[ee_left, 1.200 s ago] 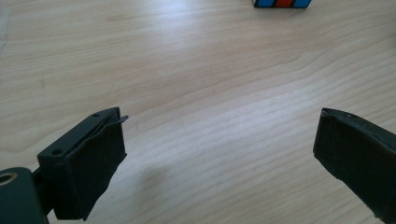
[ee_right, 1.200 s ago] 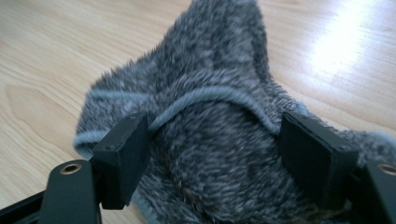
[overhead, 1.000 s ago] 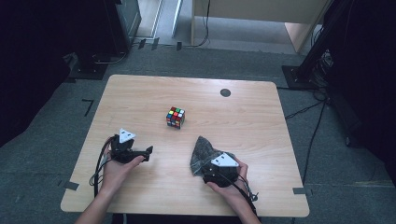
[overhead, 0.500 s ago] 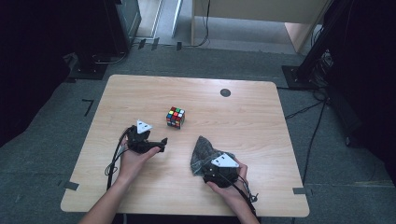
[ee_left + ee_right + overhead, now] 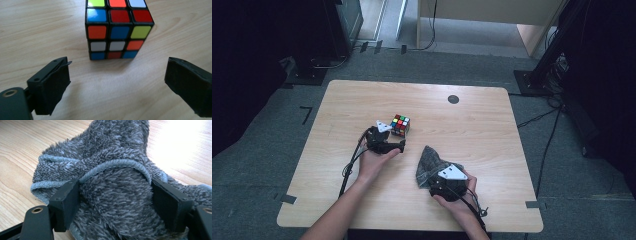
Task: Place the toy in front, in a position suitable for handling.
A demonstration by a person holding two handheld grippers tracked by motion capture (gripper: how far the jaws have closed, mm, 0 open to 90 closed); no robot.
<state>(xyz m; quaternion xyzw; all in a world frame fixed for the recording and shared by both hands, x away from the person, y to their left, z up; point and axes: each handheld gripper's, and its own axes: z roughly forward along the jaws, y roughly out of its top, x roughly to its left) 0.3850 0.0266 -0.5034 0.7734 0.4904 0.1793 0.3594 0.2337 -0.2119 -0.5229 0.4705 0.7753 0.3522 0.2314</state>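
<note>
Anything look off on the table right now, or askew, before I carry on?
Nothing is spilled or damaged. The grey cloth lies bunched in a heap, with the right gripper clamped on a thick fold of it. The puzzle cube sits flat on the table, its colours scrambled, ahead of the open left gripper.

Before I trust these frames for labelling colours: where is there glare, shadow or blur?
Right gripper view: the table at upper right is washed out by glare, while the grey cloth stays sharp. Left gripper view: even light, the cube crisp with a soft shadow in front, near jaws slightly soft. High view: dim, coarse, dark surroundings; cube stickers are small.
</note>
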